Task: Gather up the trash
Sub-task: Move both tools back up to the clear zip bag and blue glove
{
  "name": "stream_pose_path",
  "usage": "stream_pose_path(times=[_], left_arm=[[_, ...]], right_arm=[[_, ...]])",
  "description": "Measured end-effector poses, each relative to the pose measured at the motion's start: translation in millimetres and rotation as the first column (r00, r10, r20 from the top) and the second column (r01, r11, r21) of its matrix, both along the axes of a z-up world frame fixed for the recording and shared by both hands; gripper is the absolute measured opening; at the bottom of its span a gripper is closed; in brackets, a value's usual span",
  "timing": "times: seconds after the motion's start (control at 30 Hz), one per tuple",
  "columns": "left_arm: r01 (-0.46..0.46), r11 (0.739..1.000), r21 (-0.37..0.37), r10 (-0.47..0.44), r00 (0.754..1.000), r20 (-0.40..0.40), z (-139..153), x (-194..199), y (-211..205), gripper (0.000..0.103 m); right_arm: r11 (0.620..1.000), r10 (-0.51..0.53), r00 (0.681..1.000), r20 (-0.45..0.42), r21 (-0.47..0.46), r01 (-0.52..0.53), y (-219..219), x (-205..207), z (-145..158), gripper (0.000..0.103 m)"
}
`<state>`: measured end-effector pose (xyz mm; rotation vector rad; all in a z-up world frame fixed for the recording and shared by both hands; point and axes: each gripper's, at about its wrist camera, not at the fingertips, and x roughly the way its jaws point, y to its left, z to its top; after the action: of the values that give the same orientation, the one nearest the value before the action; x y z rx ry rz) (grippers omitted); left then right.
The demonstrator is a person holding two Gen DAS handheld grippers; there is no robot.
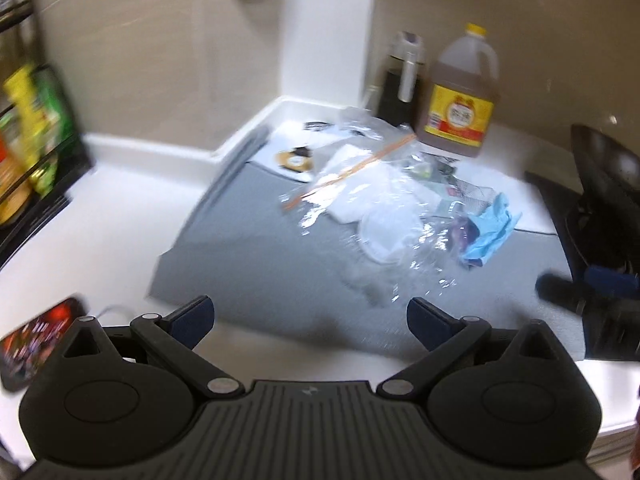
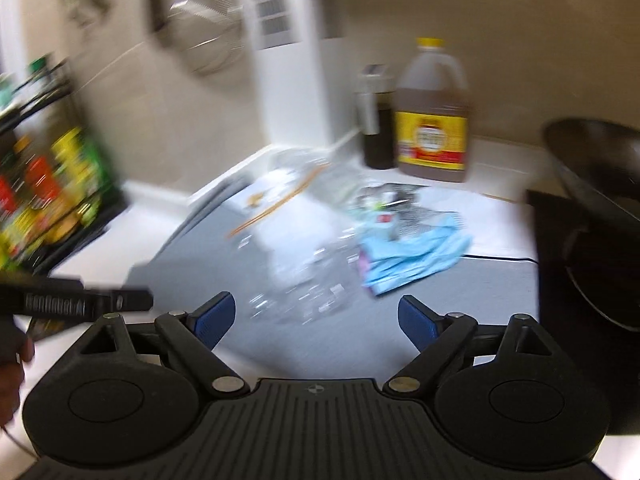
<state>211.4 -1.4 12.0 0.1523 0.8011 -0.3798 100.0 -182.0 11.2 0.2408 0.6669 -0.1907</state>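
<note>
A heap of trash lies on a grey mat [image 1: 248, 256] [image 2: 208, 256] on a white counter. It holds crumpled clear plastic [image 1: 404, 240] [image 2: 312, 288], white tissue [image 1: 360, 196], a blue glove [image 1: 490, 230] [image 2: 416, 254] and a thin orange stick [image 1: 352, 170] [image 2: 276, 206]. My left gripper [image 1: 310, 322] hovers open just short of the plastic, with nothing between its fingers. My right gripper [image 2: 316, 320] is open too, above the near edge of the plastic. Both views are blurred.
A large jug of brown liquid [image 1: 460, 92] [image 2: 432, 116] and a dark bottle [image 1: 400, 80] [image 2: 376, 120] stand at the back wall. A rack of bottles [image 1: 28, 136] [image 2: 48, 184] is on the left. A black pan [image 1: 604, 184] [image 2: 596, 188] sits at the right. A phone [image 1: 36, 340] lies near left.
</note>
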Motion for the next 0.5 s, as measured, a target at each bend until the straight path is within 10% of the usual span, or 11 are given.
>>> stream_pose_path(times=[0.5], left_arm=[[0.19, 0.981, 0.031, -0.186, 0.978, -0.09, -63.6, 57.9, -104.6, 0.103]], right_arm=[[0.98, -0.2, 0.979, -0.05, -0.003, 0.2, -66.6, 48.7, -21.5, 0.092]])
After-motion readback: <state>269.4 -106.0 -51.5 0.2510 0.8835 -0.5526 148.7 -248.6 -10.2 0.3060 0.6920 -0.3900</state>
